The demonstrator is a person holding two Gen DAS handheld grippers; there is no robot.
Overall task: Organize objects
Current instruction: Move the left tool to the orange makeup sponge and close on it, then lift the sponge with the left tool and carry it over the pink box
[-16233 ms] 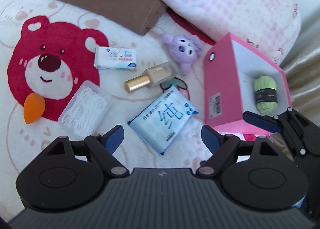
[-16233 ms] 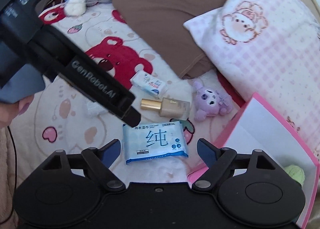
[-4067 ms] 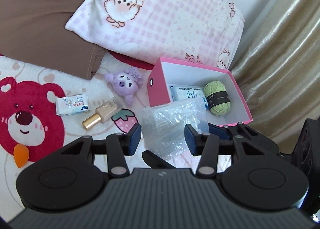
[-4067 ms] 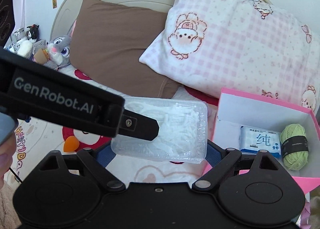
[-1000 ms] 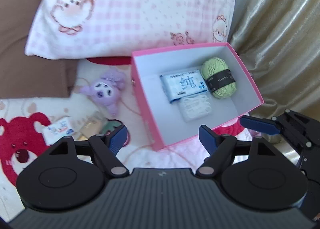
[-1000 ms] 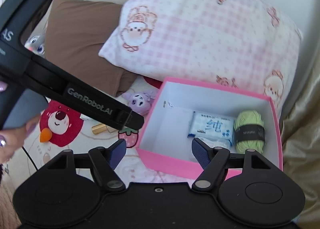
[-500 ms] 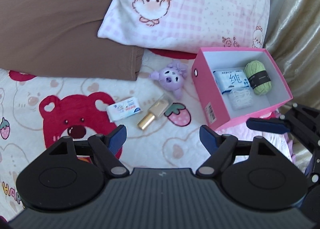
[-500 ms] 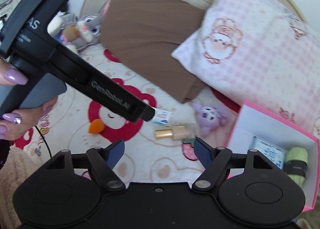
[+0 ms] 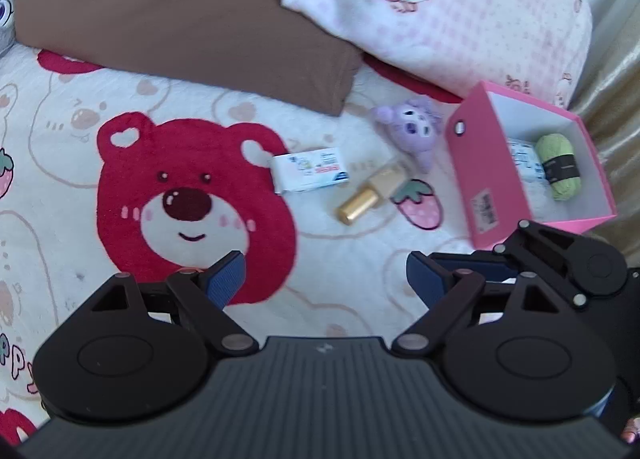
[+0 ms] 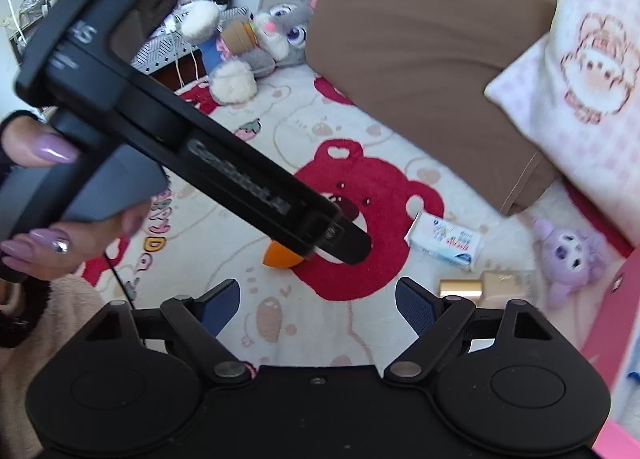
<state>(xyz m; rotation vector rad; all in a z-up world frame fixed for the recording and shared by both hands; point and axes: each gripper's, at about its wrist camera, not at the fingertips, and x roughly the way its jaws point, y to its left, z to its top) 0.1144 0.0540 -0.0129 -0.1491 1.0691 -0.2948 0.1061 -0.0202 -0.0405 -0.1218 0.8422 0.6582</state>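
On the bear-print blanket lie a white tissue pack [image 9: 309,169] [image 10: 444,245], a gold-capped bottle [image 9: 372,193] [image 10: 486,285] and a purple plush toy [image 9: 412,130] [image 10: 570,255]. An orange sponge [image 10: 280,256] lies by the red bear, partly hidden behind the left gripper's finger. The pink box [image 9: 476,183] at the right holds a green yarn ball [image 9: 559,167] and a blue wipes pack [image 9: 524,161]. My left gripper [image 9: 325,283] is open and empty above the blanket. My right gripper [image 10: 318,301] is open and empty beside it.
A brown pillow [image 9: 180,15] and a pink checked pillow [image 9: 452,15] lie at the head of the bed. A grey rabbit plush [image 10: 272,35] sits at the far left. A gold curtain [image 9: 616,71] hangs right of the box.
Both grippers have swung left, away from the pink box, and lower over the red bear. The box has shifted to the right edge of both views.
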